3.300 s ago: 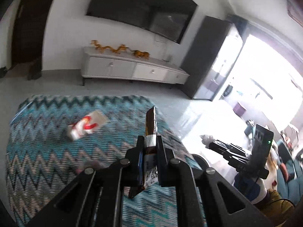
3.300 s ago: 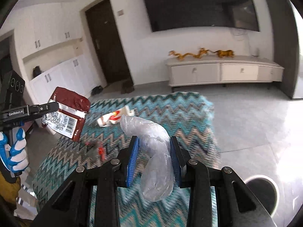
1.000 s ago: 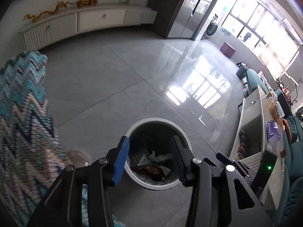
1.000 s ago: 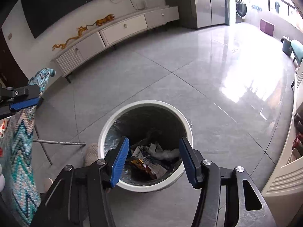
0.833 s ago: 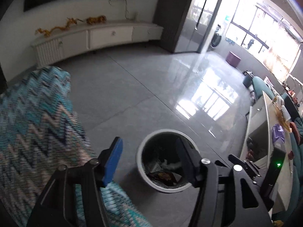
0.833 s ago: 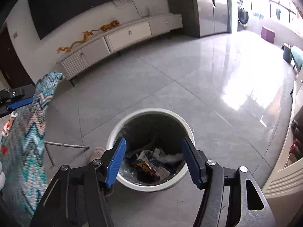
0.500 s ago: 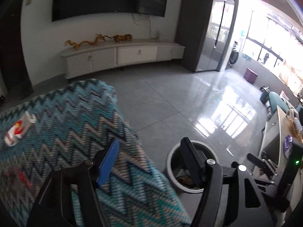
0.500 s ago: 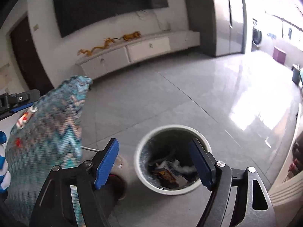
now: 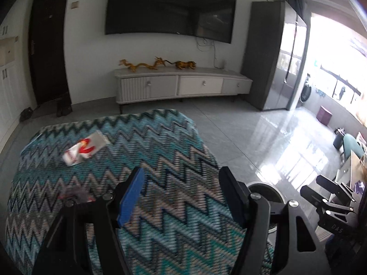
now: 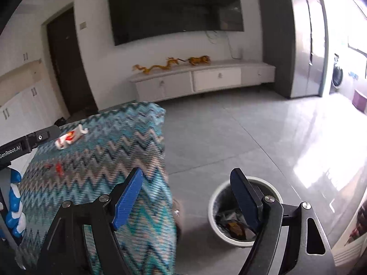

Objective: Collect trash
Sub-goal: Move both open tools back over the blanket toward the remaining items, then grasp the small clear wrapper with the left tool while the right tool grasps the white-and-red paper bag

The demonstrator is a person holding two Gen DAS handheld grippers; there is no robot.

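A white and red wrapper [image 9: 85, 148] lies on the zigzag-patterned table [image 9: 160, 151], far left; it also shows in the right wrist view [image 10: 68, 137]. A small red and grey scrap [image 9: 74, 194] lies nearer, to the left of my left gripper [image 9: 181, 194], which is open and empty above the table. My right gripper [image 10: 185, 194] is open and empty, over the table's right edge. The white round bin [image 10: 214, 208] stands on the floor to the right, with trash inside.
A white TV cabinet [image 9: 183, 87] stands along the far wall under a wall TV. A dark door [image 9: 49, 52] is at the left. A tall grey cabinet [image 9: 273, 61] stands at the right. Grey tiled floor [image 10: 229, 137] lies between table and cabinet.
Both grippers let their trash drop into the bin, then swung up and left from over the bin back toward the table. Both stay open and empty.
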